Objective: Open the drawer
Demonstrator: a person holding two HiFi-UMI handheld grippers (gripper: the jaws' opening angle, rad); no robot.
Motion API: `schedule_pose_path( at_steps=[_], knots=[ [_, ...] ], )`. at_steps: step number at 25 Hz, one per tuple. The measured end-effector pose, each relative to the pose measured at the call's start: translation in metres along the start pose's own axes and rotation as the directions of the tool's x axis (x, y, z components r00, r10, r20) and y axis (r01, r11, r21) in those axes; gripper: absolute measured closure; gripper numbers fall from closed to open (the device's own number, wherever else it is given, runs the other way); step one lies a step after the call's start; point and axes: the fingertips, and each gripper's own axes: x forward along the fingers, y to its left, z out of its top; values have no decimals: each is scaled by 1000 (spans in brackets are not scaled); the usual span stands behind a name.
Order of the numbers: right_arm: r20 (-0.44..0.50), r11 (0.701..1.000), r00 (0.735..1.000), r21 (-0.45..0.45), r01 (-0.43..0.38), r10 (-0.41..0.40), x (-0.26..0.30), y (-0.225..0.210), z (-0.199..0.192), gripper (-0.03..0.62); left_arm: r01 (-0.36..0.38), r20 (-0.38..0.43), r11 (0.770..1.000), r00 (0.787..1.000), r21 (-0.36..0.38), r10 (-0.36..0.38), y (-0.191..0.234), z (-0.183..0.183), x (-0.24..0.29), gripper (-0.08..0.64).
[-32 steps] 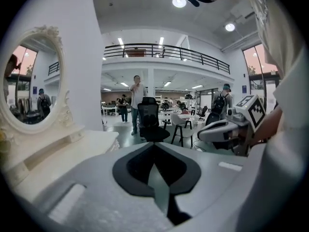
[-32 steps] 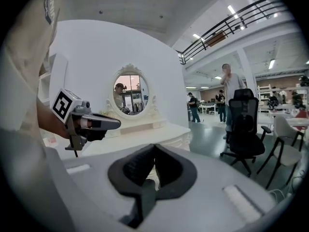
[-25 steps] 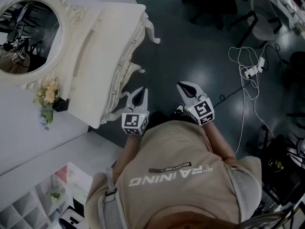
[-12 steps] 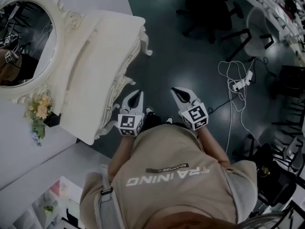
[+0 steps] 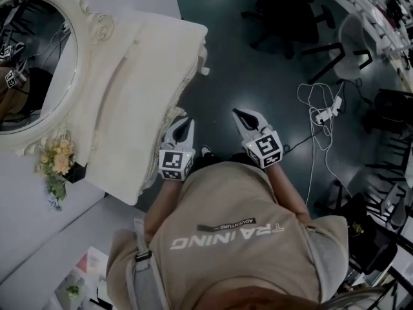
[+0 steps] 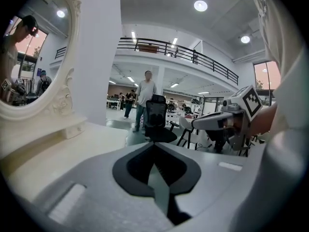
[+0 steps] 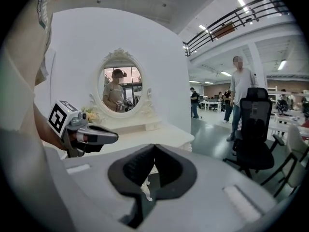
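Both claws were shut with nothing between them: the left claw's [image 5: 186,124] jaws met at a point in its own view, and the right claw's [image 5: 240,113] did the same.

The drawer [image 5: 186,84] showed only as a thin strip of carved front under the right-hand edge of the white dressing table [image 5: 142,95]. We could not make out a knob on it from the head view. That front ran along the frame from upper right to lower left, and it lay to the left of both claws.

The left claw was the nearer one, just beside the table's front edge near its lower end. The right claw was farther to the right, over the dark floor [image 5: 251,63]. Both pointed up the frame, roughly along the front and not into it. We judged that the nearer claw had to swing leftward to face the drawer and part its jaws before any pull.

In the right gripper view the table top [image 7: 145,137] sat left of centre, behind the left claw [image 7: 96,135].

The room for pulling lay to the right of the table, where the floor was bare close by. The white cable [image 5: 322,115] and the office chairs [image 5: 290,11] stood well apart from it. The person's own body was close below the claws.
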Motion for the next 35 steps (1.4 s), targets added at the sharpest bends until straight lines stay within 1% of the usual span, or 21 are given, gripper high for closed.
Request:
schedule_pose_path(
  at_steps=[3,6,11,14,15,17,19,21,24,27,30,35],
  knots=[
    [-16,1000,1000,-11,-11,10,16,1,4,590,-19,-4,1000,1000,-21,18,17,-3,1,561],
    [-27,999,999,-25,-40,40,34,-6,10,591,-57,12,998,998,-42,58,32,1,6,561],
    [-59,990,989,-34,-137,135,67,-26,14,590,-141,6,987,990,-76,142,50,11,20,561],
    [-66,974,974,-58,-220,216,97,-43,23,589,-231,-3,969,973,-91,232,69,19,33,561],
    [-69,965,966,-68,-253,248,110,-50,28,589,-270,-11,958,963,-101,271,78,21,37,561],
    [-81,943,946,-89,-320,313,134,-65,36,591,-350,-33,927,936,-135,349,94,23,46,561],
    [-97,915,921,-113,-386,377,156,-79,46,589,-423,-54,888,906,-179,421,104,26,53,561],
    [-109,882,891,-130,-453,442,176,-91,55,589,-494,-69,843,868,-214,491,110,31,58,561],
    [-117,836,847,-143,-530,518,201,-109,64,591,-573,-78,786,816,-232,572,114,40,69,561],
    [-136,791,805,-149,-593,578,220,-120,67,589,-629,-100,734,772,-256,627,114,46,80,561],
    [-157,759,769,-130,-638,620,234,-125,62,589,-664,-123,696,742,-272,659,111,48,85,561],
    [-225,717,717,-96,-690,660,256,-118,36,589,-708,-150,654,701,-267,697,115,45,82,561]
  ],
)
